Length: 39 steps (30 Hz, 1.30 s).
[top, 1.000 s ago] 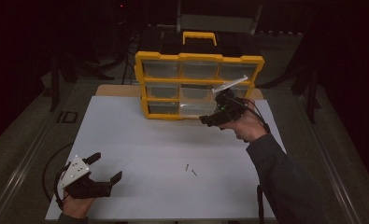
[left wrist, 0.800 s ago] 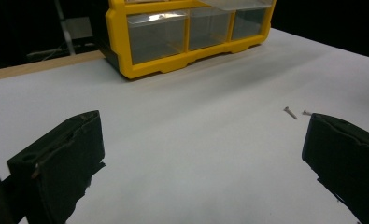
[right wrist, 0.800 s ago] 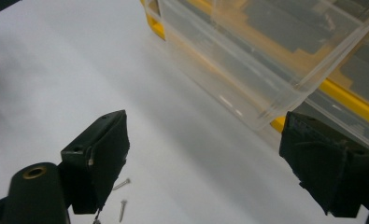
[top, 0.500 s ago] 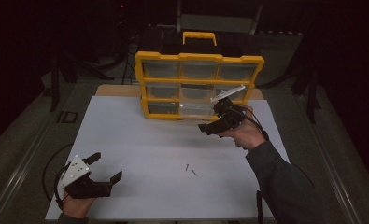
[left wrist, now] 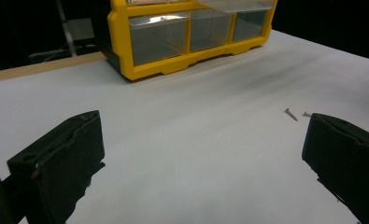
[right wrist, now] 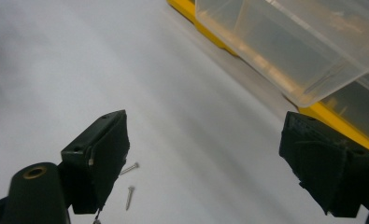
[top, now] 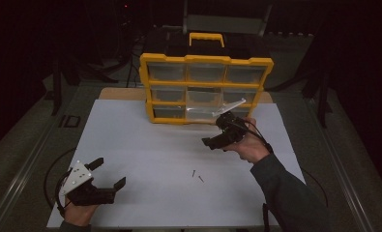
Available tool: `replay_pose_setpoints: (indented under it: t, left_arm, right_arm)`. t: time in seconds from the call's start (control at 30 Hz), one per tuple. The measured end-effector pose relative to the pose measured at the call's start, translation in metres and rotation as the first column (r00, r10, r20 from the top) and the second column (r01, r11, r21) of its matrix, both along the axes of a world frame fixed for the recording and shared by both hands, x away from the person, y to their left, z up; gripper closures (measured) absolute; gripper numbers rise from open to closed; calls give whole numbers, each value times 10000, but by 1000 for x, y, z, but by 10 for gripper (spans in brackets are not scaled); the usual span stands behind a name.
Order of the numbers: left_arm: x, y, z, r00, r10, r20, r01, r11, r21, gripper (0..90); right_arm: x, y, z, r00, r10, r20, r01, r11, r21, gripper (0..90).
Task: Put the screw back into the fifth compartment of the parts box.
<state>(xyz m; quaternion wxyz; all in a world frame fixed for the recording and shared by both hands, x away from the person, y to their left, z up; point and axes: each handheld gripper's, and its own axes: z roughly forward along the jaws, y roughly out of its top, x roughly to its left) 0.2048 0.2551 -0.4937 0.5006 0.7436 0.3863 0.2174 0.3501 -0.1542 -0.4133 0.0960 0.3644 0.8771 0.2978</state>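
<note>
Dark room, white surface [top: 145, 145] | two screws [top: 197, 175] are lying mid-surface, not yet stowed | drawer [top: 213, 107] is pulled out of yellow organizer [top: 205, 60] at far edge | right tongs [top: 216, 137] are being held released above screws | left tongs [top: 107, 175] are being rested released at near-left corner

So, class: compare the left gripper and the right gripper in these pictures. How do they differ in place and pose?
The left gripper sits low near the table's front left corner, far from the yellow drawer organizer; the right gripper is raised close by its pulled-out clear drawer. The two screws lie nearer the right gripper than the left. Both are black, open and empty.
</note>
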Motion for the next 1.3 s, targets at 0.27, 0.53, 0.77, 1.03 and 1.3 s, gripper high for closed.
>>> replay_pose_setpoints:
  t: [0.27,0.53,0.77,1.03,1.3]
  left_arm:
    - [0,0,0,10000,0,0,0,10000,-1,0]
    - [-1,0,1,10000,39,28,-39,10000,-26,0]
    - [-1,-1,1,10000,6,-5,-6,10000,1,0]
    - [0,-1,0,10000,2,-9,-2,10000,-14,0]
    - [0,-1,0,10000,26,-6,-26,10000,-4,1]
  right_arm:
    - [-5,6,-12,9998,166,-101,-167,9998,-113,152]
    - [-10,11,-22,9994,296,-166,-299,9994,-170,152]
    - [-16,16,-38,9989,393,-265,-400,9988,-293,152]
    - [-21,19,-55,9977,459,-494,-478,9981,-382,158]
    - [-27,23,-69,9965,540,-644,-568,9975,-424,164]
